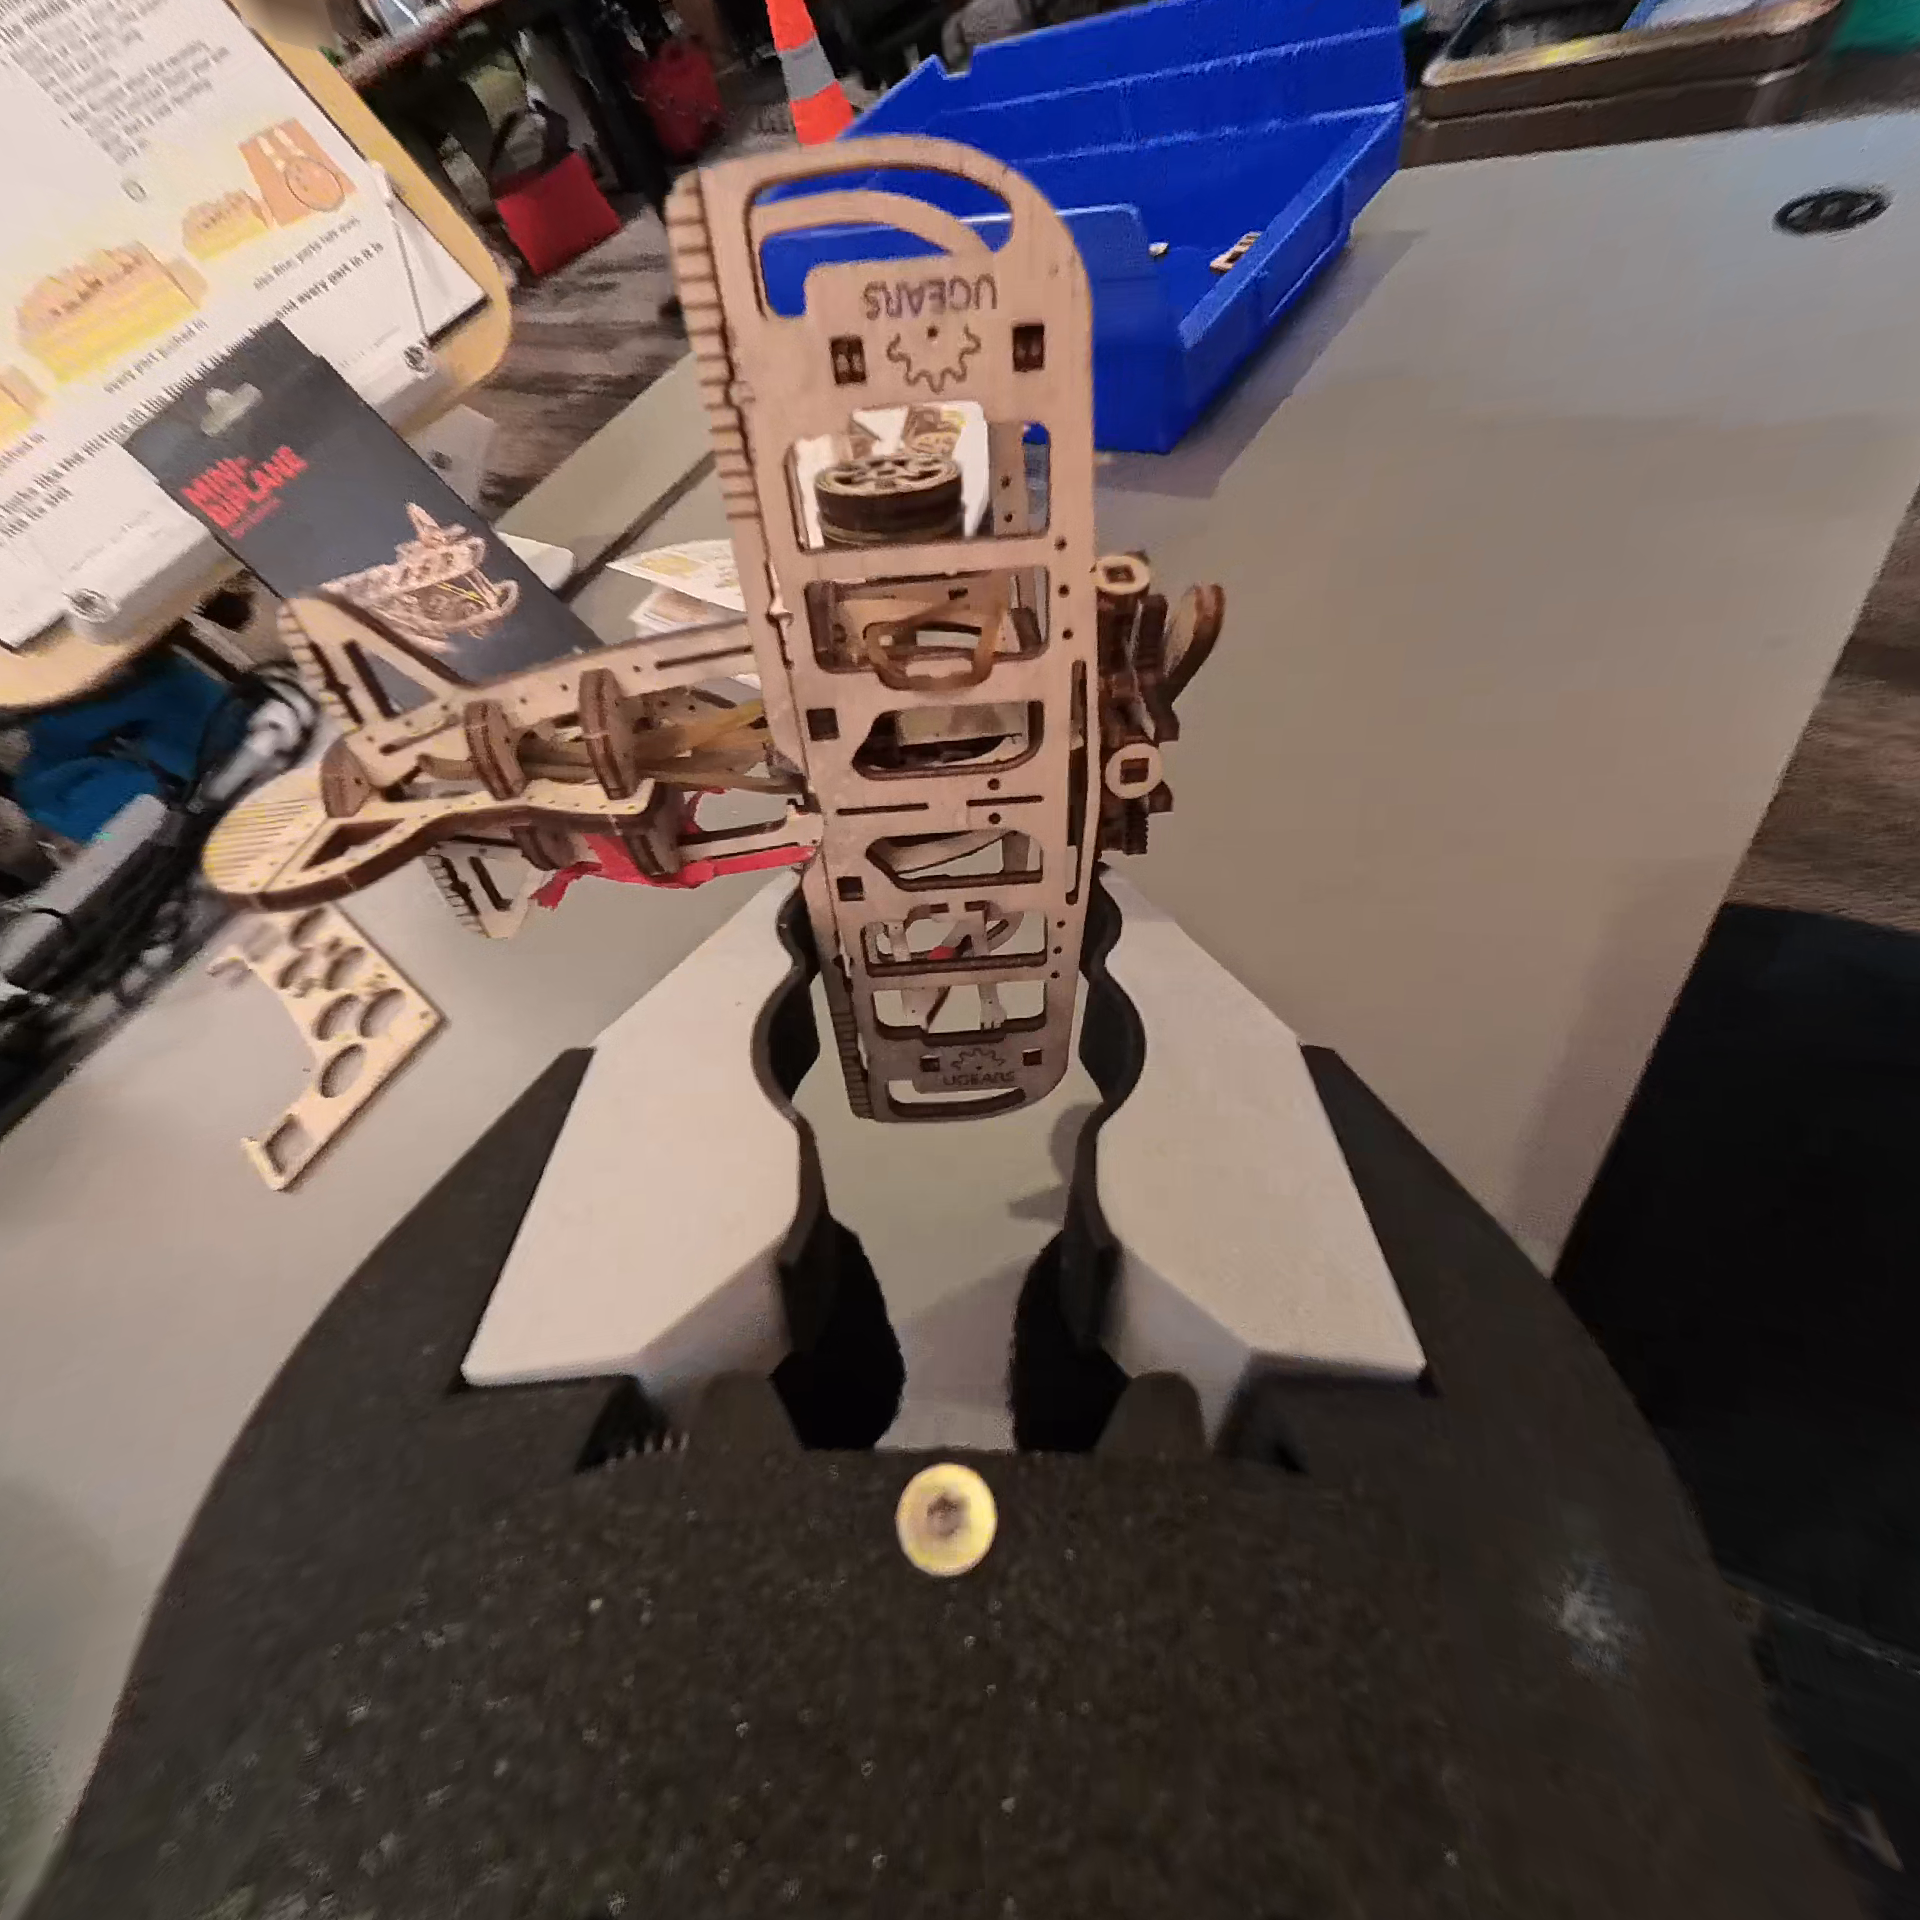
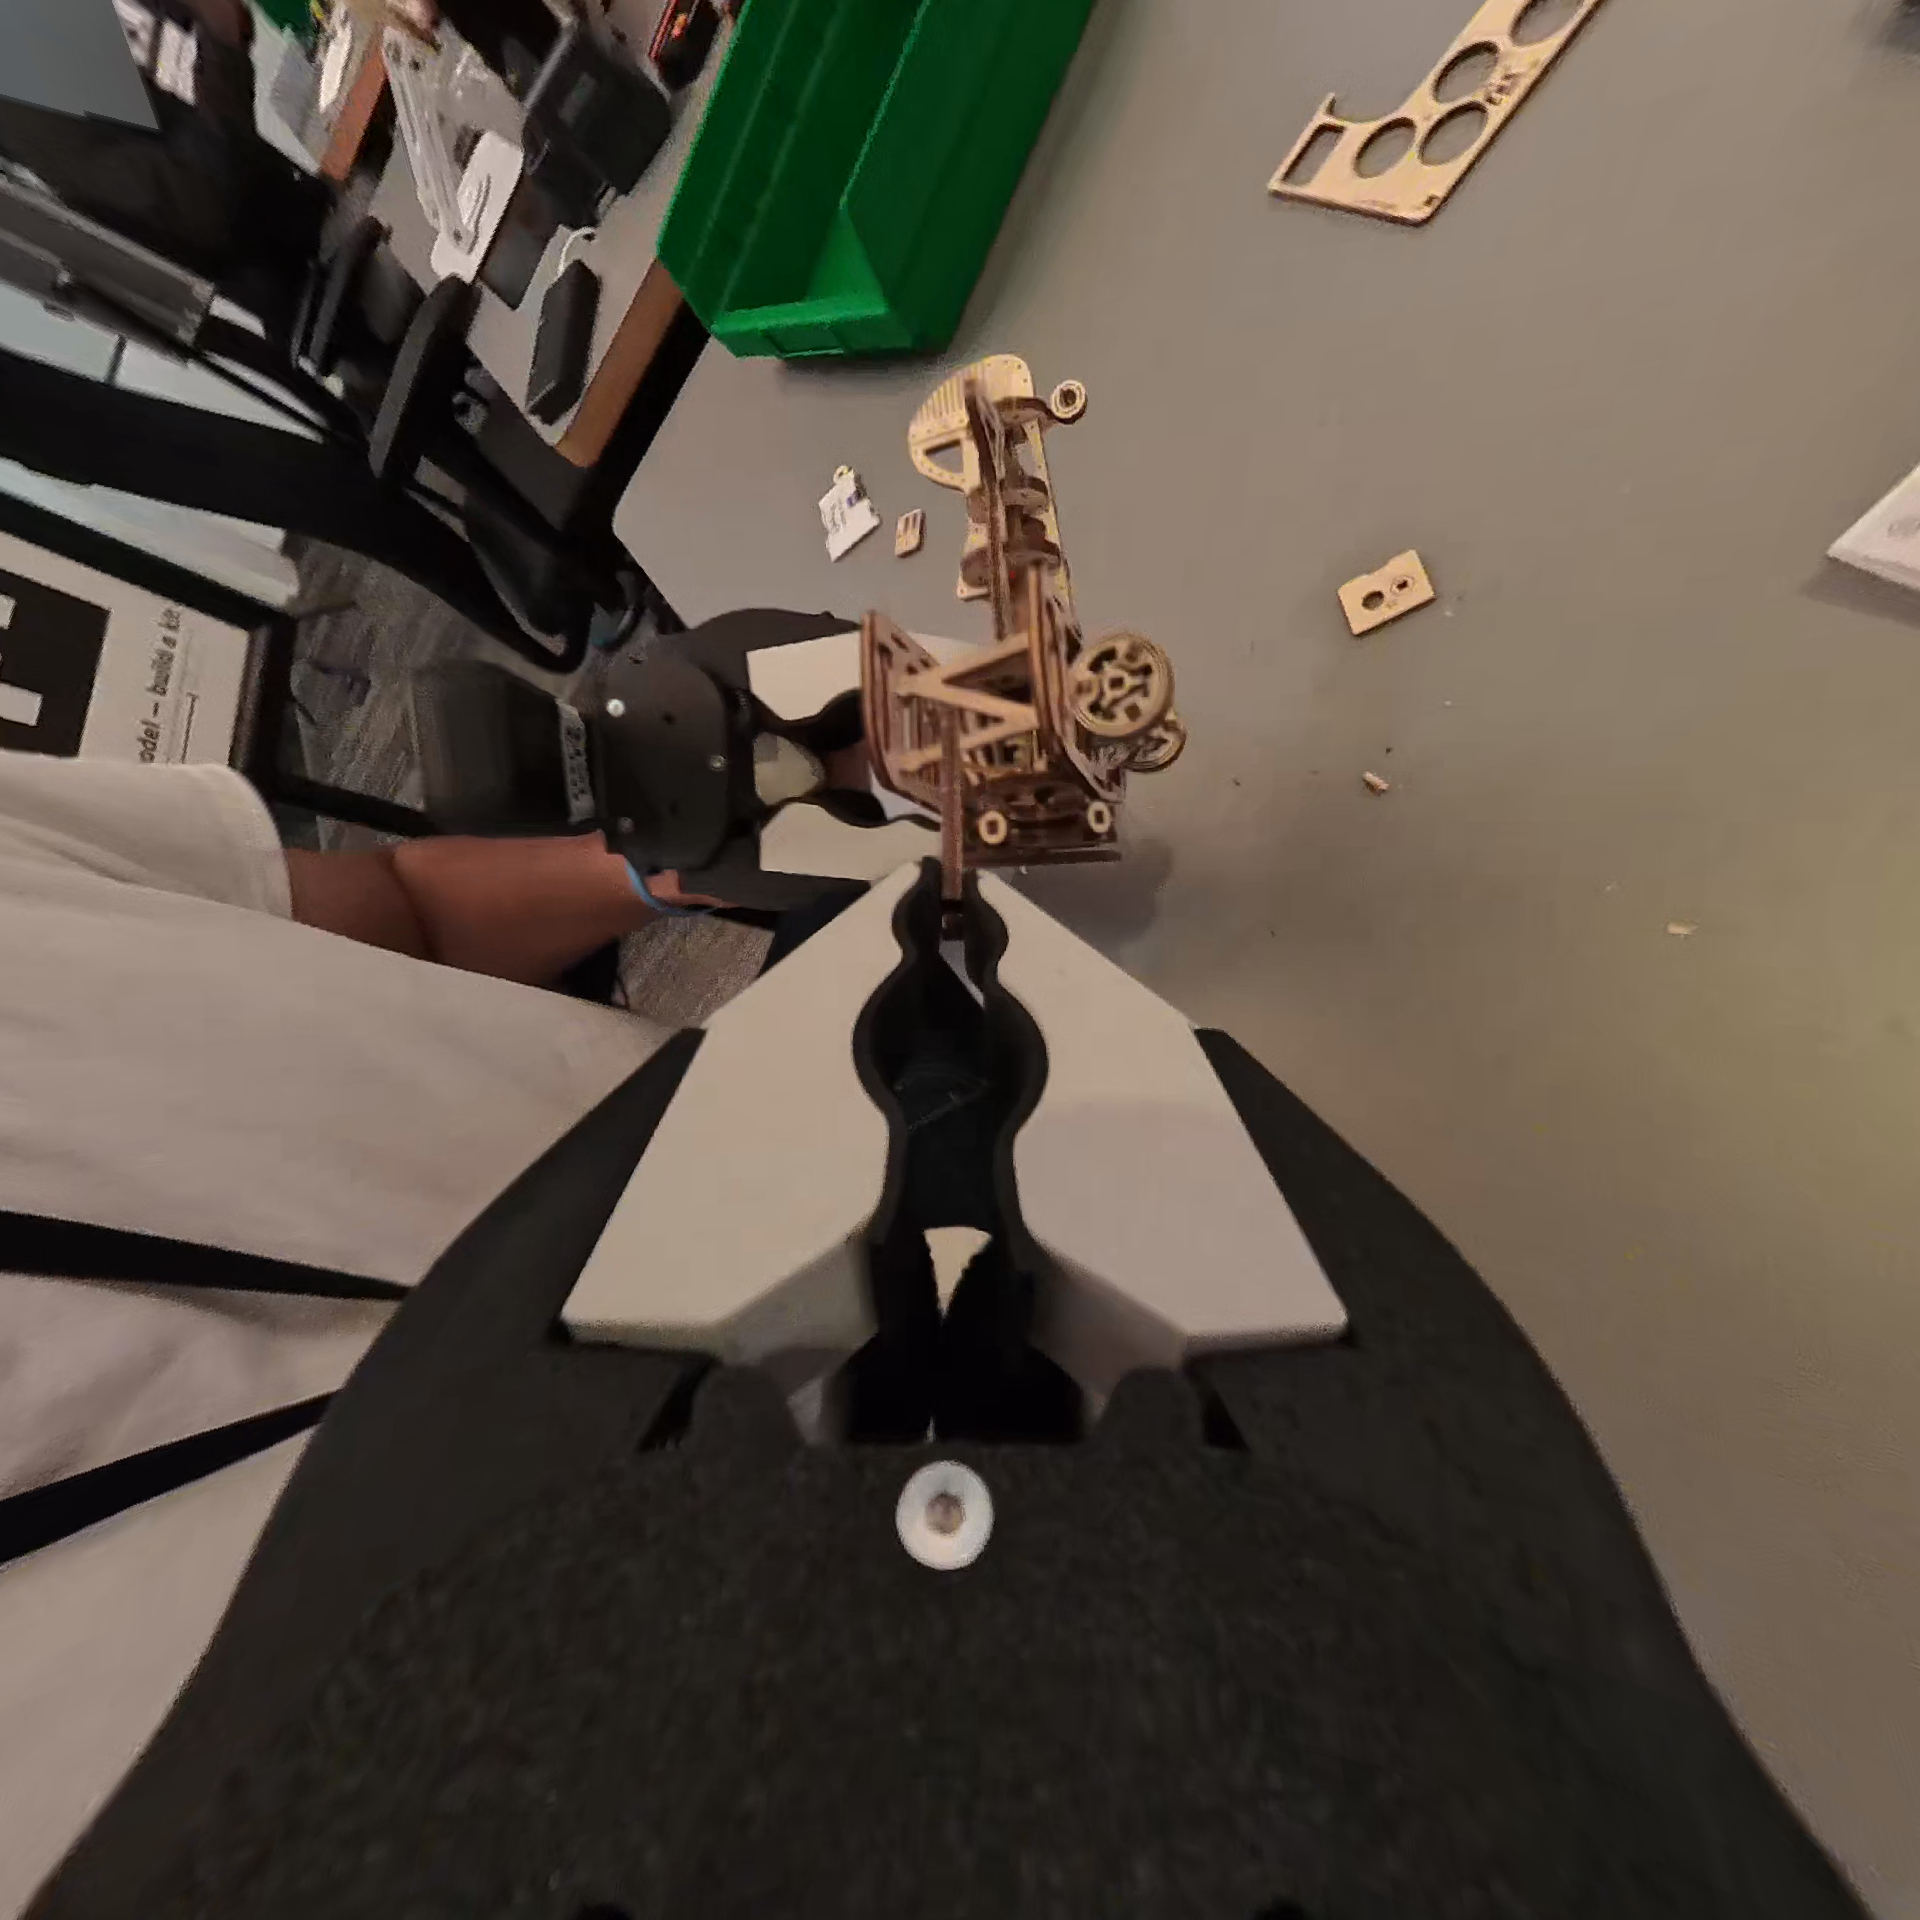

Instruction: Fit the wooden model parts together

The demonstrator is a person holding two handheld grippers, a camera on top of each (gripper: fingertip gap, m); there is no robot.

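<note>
A wooden biplane model is held in the air over the grey table. In the left wrist view its long cut-out wing stands upright and its tail points left. My left gripper is shut on the wing's lower end, one finger on each side. In the right wrist view the model shows its wheel. My right gripper is shut on the thin edge of a wooden panel under the model. The left gripper holds the model from the left there.
A blue bin, an instruction sheet and a punched wooden sheet lie around the model. A green bin, another punched sheet and a small wooden piece lie on the table. A person's sleeve is at left. Left tips to right tips: about 12 cm.
</note>
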